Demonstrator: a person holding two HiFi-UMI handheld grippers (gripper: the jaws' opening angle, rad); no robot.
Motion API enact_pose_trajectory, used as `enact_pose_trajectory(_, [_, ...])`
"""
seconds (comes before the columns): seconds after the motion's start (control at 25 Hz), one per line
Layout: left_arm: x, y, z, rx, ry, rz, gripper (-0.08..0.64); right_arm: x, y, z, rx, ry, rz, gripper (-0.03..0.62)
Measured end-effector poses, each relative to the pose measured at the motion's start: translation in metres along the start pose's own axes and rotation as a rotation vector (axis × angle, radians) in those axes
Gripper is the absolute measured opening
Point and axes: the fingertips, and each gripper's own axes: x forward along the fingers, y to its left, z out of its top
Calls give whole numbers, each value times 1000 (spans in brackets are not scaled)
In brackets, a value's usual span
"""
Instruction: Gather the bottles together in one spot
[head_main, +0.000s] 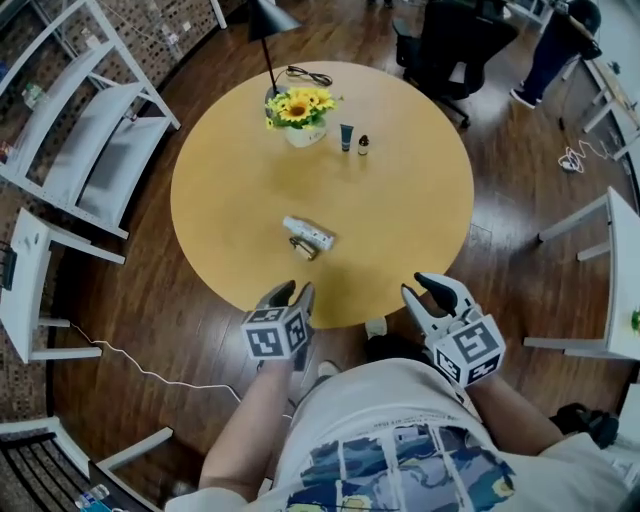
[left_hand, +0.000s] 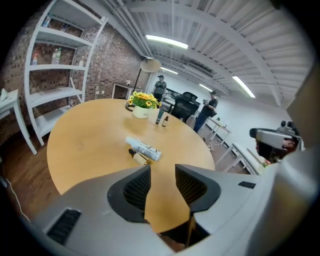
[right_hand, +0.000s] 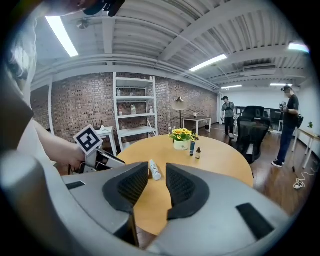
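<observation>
White bottle (head_main: 308, 233), amber bottle (head_main: 301, 247) lie at centre; blue bottle (head_main: 346, 137), dark bottle (head_main: 363, 145) stand at 12 o'clock. Left gripper (head_main: 292, 293), right gripper (head_main: 420, 286): jaws apart, empty.

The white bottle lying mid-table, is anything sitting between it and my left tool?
Mostly bare tabletop lies between them. The one thing in the way is the small amber bottle, which lies close along the near side of the white bottle, the side facing the left tool. That tool is open and empty.
</observation>
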Motion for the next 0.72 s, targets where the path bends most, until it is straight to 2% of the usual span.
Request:
enact_pose_trajectory(0.12, [47, 26, 10, -62, 35, 84, 187, 17, -24, 7, -10, 1, 12, 144])
enact_pose_trajectory(0.24, [85, 50, 11, -80, 95, 190, 202, 28, -49, 11, -68, 8, 11, 170])
enact_pose_trajectory(0.32, [105, 60, 12, -87, 127, 235, 202, 32, -67, 11, -74, 16, 19, 170])
enact_pose_trajectory(0.52, [140, 72, 12, -90, 194, 306, 202, 43, -113, 2, -62, 62, 43, 170])
enact_pose_trajectory(0.6, [149, 76, 8, -90, 227, 325, 232, 48, -126, 0, -53, 73, 62, 170])
enact_pose_trajectory(0.72, [155, 77, -1, -87, 280, 339, 195, 54, -140, -2, -47, 80, 95, 170])
